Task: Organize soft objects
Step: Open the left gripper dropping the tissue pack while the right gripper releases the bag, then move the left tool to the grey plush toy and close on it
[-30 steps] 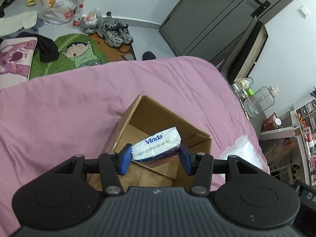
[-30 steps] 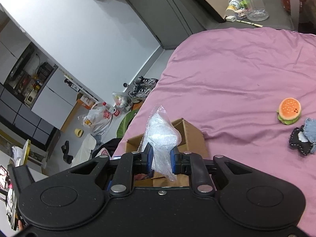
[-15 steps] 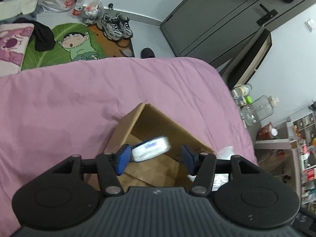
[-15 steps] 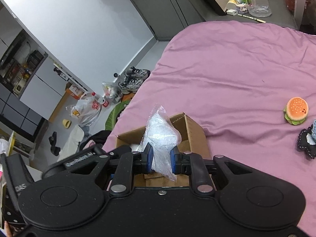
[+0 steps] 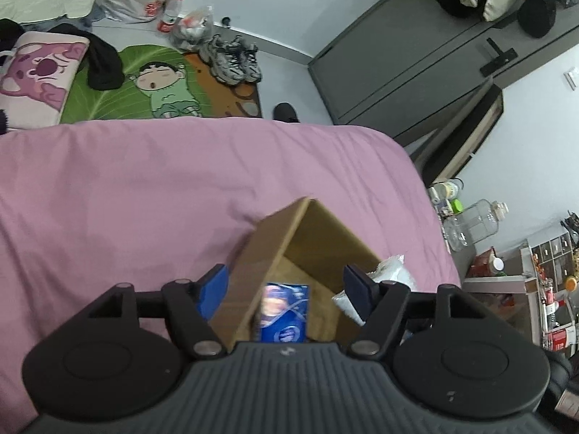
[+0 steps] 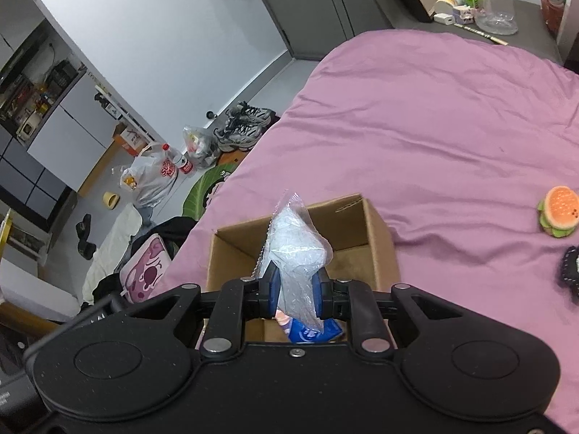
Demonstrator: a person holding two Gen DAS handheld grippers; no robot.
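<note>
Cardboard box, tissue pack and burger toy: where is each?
cardboard box (image 6: 380,238): right wrist view, outer right wall.
tissue pack (image 5: 285,313): left wrist view, blue wrapper face.
burger toy (image 6: 559,209): right wrist view, orange bun.

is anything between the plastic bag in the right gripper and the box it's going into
Nothing visible blocks it. The plastic bag, pinched in the right gripper, hangs over the open cardboard box; only the tissue pack lies inside.

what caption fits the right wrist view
Right gripper shut on a clear plastic bag above the cardboard box on the pink bed.
</note>
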